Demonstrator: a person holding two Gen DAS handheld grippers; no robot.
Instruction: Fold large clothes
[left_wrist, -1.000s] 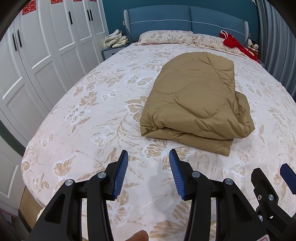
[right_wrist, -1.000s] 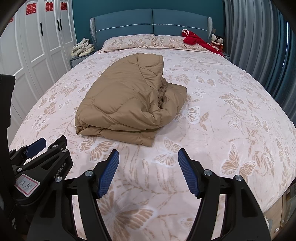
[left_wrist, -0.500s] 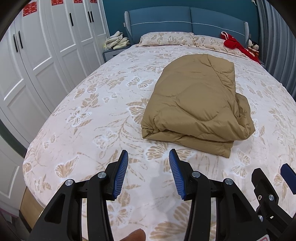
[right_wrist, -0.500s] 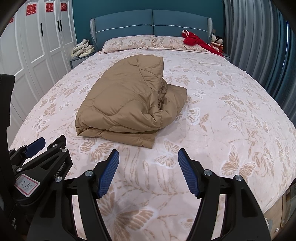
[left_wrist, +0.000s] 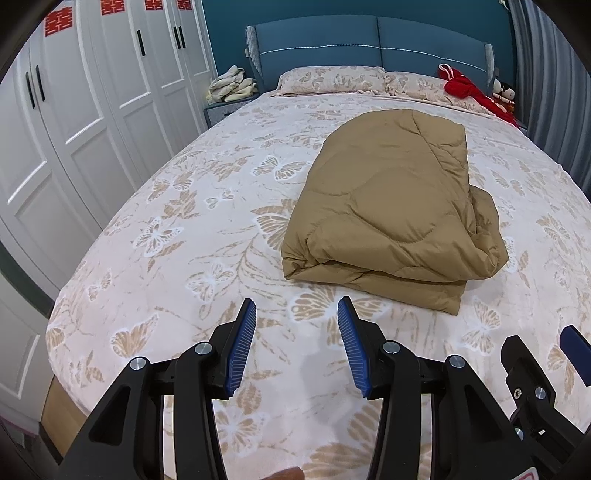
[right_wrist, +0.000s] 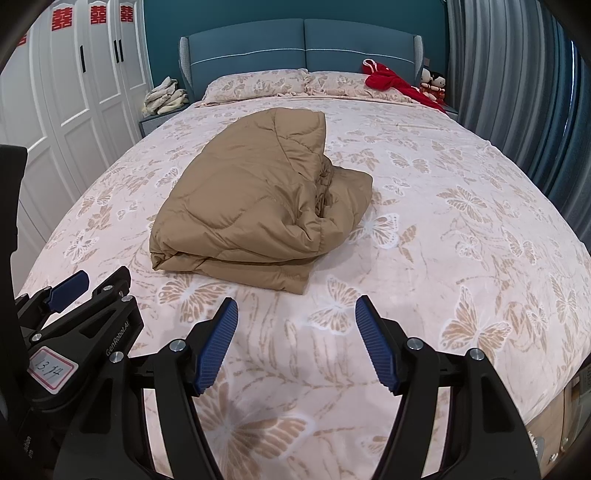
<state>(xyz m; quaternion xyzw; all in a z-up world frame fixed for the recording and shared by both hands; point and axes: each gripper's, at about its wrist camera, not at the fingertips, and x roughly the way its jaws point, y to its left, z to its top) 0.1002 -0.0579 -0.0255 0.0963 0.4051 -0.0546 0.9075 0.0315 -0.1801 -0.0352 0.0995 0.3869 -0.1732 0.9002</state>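
Observation:
A tan quilted garment (left_wrist: 391, 206) lies folded in a thick bundle on the bed, with a rumpled part bulging on its right side. It also shows in the right wrist view (right_wrist: 258, 206). My left gripper (left_wrist: 295, 314) is open and empty, above the bedspread short of the bundle's near edge. My right gripper (right_wrist: 295, 314) is open wider and empty, near the foot of the bed, short of the bundle's near right corner. Neither touches the garment.
The bed (right_wrist: 461, 221) has a pink butterfly spread and a blue headboard (left_wrist: 373, 40). Pillows (left_wrist: 332, 79) and a red cloth (right_wrist: 391, 81) lie at its head. White wardrobes (left_wrist: 92, 92) stand left, grey curtains (right_wrist: 517, 81) right. A nightstand holds folded cloths (left_wrist: 231, 86).
Both grippers have drawn back and up slightly, so the bundle looks a little farther away. Their jaws stay open as before. The garment has not moved.

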